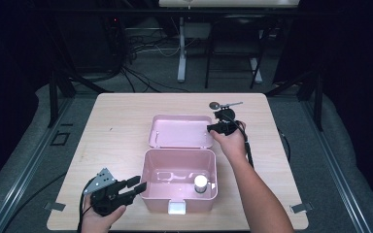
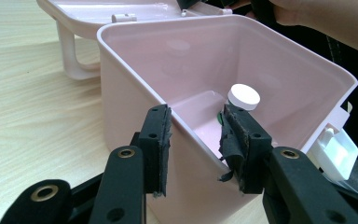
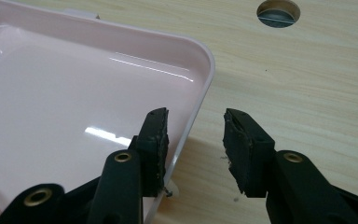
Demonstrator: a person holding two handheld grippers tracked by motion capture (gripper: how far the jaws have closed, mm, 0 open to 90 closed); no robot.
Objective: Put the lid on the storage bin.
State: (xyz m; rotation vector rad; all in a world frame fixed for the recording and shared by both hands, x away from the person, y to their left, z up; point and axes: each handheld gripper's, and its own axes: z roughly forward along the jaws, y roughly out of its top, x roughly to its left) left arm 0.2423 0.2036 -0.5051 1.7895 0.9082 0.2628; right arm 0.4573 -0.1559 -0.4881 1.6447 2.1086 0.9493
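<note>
A pink box (image 1: 148, 167) stands open at the table's near middle, its lid (image 1: 179, 132) lying flat behind it. A white-capped bottle (image 1: 200, 182) stands upright inside, at the right. My left gripper (image 1: 140, 185) is at the box's front left corner; in the left gripper view its jaws (image 2: 196, 135) straddle the corner wall (image 2: 135, 88), one pad outside, one inside, pressing on it, with the bottle (image 2: 244, 96) beyond. My right gripper (image 1: 212, 128) is at the lid's right edge; its jaws (image 3: 196, 135) stand apart astride the lid rim (image 3: 204, 79), a gap showing.
A white latch (image 1: 177, 208) sits on the box's front wall. A small dark spoon-like utensil (image 1: 222, 104) lies on the table behind my right gripper, its round bowl (image 3: 278, 10) seen past the lid. Bare wood lies left of the box.
</note>
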